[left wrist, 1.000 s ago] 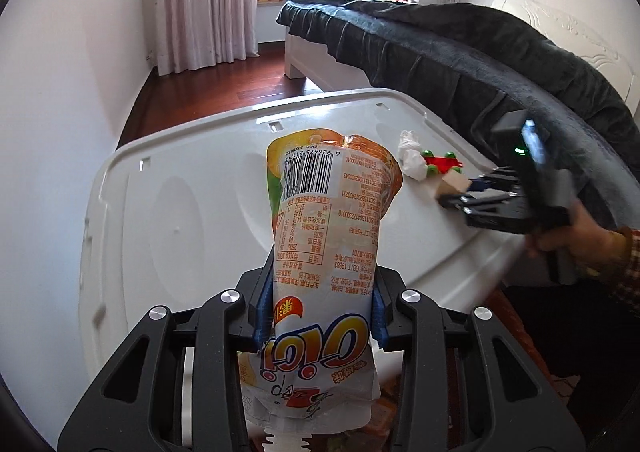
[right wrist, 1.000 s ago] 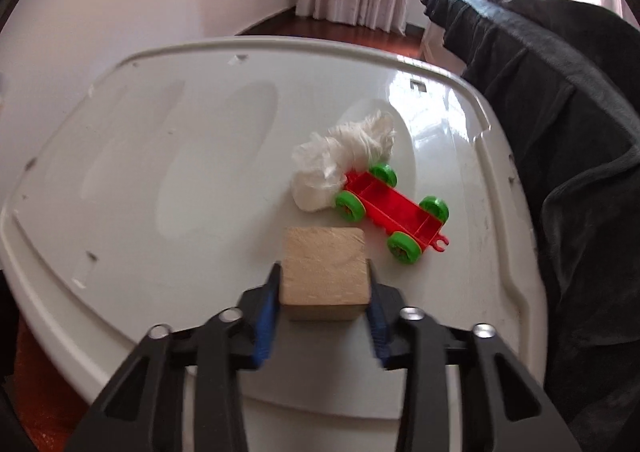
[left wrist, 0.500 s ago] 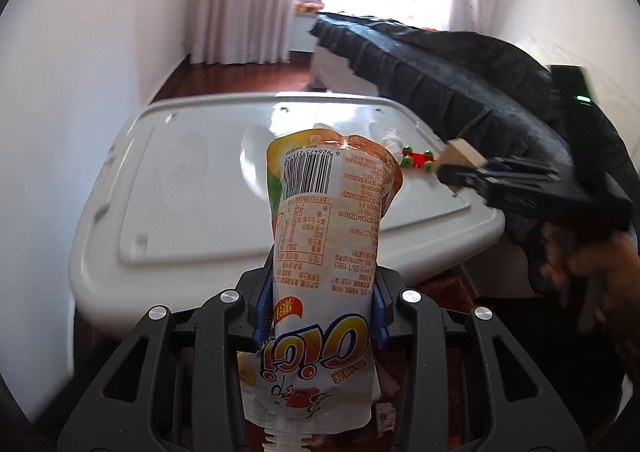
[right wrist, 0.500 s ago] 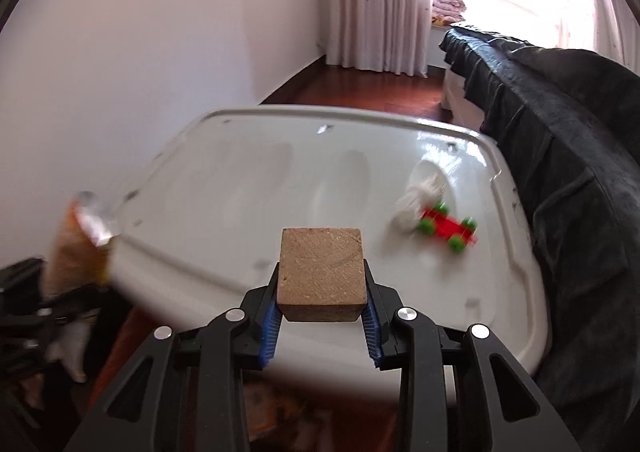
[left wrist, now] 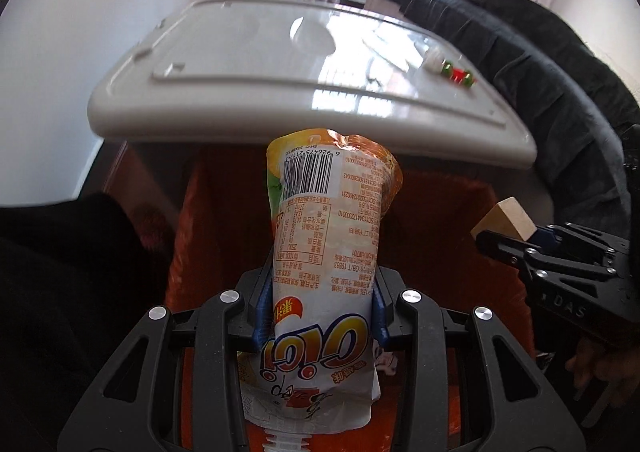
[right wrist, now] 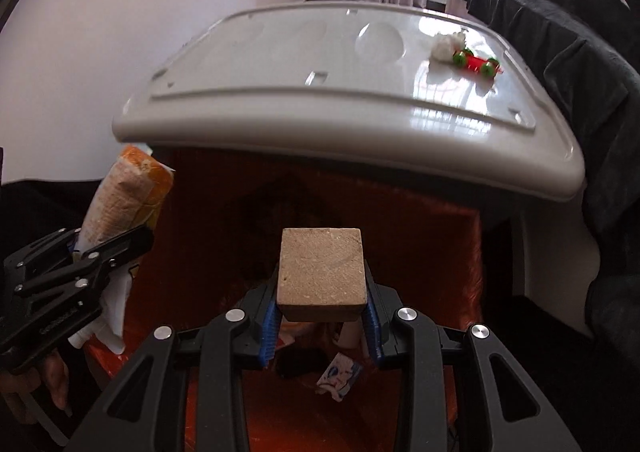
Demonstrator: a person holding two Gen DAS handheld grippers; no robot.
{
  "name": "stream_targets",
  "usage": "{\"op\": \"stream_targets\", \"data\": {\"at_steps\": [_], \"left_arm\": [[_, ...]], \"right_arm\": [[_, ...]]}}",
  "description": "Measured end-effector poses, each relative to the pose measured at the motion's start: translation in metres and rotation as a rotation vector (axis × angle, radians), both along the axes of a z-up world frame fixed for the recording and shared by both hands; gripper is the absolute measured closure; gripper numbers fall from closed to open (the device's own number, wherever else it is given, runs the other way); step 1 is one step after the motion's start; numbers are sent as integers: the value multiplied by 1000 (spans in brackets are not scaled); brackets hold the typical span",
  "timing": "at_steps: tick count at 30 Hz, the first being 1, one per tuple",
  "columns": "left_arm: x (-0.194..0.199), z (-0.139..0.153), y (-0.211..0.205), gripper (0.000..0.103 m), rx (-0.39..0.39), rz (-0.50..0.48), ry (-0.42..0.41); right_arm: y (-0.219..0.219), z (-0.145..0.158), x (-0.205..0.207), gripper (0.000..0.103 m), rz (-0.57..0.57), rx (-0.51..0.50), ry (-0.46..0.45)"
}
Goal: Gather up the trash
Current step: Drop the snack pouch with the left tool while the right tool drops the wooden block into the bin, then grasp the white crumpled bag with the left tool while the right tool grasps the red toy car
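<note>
My left gripper (left wrist: 320,312) is shut on an orange and white drink pouch (left wrist: 328,252), held spout down over the orange bag (left wrist: 188,220) below the table. My right gripper (right wrist: 322,312) is shut on a tan wooden block (right wrist: 322,272), also above the orange bag (right wrist: 400,220). In the left wrist view the right gripper (left wrist: 516,242) with its block (left wrist: 506,220) shows at the right. The right wrist view has the left gripper (right wrist: 100,248) and pouch (right wrist: 128,192) at the left. A crumpled white tissue (right wrist: 446,44) lies on the white table (right wrist: 280,64).
A red toy car with green wheels (right wrist: 476,62) sits beside the tissue near the table's right edge. A dark blanket (right wrist: 560,32) covers the bed to the right. Paper scraps (right wrist: 340,372) lie inside the bag. A white wall (right wrist: 100,12) runs along the left.
Both grippers pulled back off the table and now hang past its near edge over the orange bag. The pouch and the block stayed gripped. The tissue and toy car stayed on the table.
</note>
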State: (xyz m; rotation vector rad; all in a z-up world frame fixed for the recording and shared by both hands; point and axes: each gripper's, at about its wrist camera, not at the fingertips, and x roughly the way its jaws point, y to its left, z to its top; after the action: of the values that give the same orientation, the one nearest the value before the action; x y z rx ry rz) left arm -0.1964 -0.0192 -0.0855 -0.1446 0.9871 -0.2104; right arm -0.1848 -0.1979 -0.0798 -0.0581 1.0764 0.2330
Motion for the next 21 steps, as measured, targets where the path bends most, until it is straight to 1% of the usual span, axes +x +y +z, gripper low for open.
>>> {"op": "stream_targets", "data": {"at_steps": [3, 5, 12, 13, 14, 15, 16, 17, 19, 21], "left_arm": [[0, -7, 2, 66, -4, 15, 20], [-1, -8, 3, 66, 0, 20, 19], [-1, -16, 1, 65, 3, 18, 50], [-1, -17, 1, 61, 8, 25, 57], [0, -16, 2, 47, 6, 35, 60], [0, -17, 3, 35, 22, 67, 70], [1, -15, 6, 22, 57, 112, 74], [1, -13, 9, 16, 82, 150, 67], [0, -4, 15, 15, 104, 199, 25], [-1, 5, 22, 13, 114, 245, -22]], "right_arm": [[5, -6, -3, 69, 9, -5, 16], [10, -9, -8, 69, 17, -13, 20], [15, -19, -9, 68, 24, -28, 36], [16, -20, -9, 54, 21, -33, 38], [16, -19, -8, 28, 13, -41, 32], [13, -17, -9, 17, -9, -59, 10], [11, -13, -10, 6, -42, -91, -29], [10, -10, -10, 5, -55, -107, -51], [6, -5, -9, 5, -81, -145, -84], [1, -1, -8, 5, -101, -154, -103]]}}
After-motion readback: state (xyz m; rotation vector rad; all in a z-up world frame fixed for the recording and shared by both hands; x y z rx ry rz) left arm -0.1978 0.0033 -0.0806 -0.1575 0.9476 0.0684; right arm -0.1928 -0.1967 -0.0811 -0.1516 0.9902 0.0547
